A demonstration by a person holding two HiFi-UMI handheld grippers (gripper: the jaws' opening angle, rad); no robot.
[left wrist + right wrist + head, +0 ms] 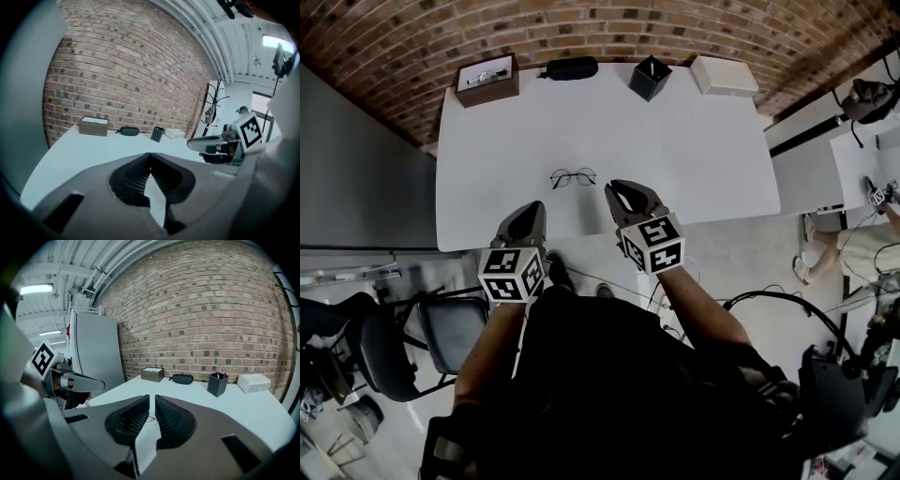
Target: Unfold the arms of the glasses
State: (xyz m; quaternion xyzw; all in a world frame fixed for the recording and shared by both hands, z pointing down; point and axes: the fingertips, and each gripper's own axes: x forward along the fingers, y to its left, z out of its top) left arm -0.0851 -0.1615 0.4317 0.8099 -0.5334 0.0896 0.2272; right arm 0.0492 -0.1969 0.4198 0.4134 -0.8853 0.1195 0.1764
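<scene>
A pair of thin-wire round glasses (573,177) lies on the white table (694,150), a little in from its near edge. My left gripper (531,205) hovers over the near edge, below and left of the glasses, shut and holding nothing. Just right of the glasses my right gripper (618,186) is also shut and holds nothing. In the left gripper view the jaws (150,156) meet with nothing between them, and the right gripper (211,143) shows alongside. In the right gripper view the jaws (152,399) stand together; a bit of the glasses' wire (152,418) shows just beyond them.
Along the table's far edge stand a brown box (487,80) with glasses in it, a black glasses case (569,68), a black pen holder (650,78) and a white box (724,75). A chair (441,328) stands near left, a second table (862,159) to the right.
</scene>
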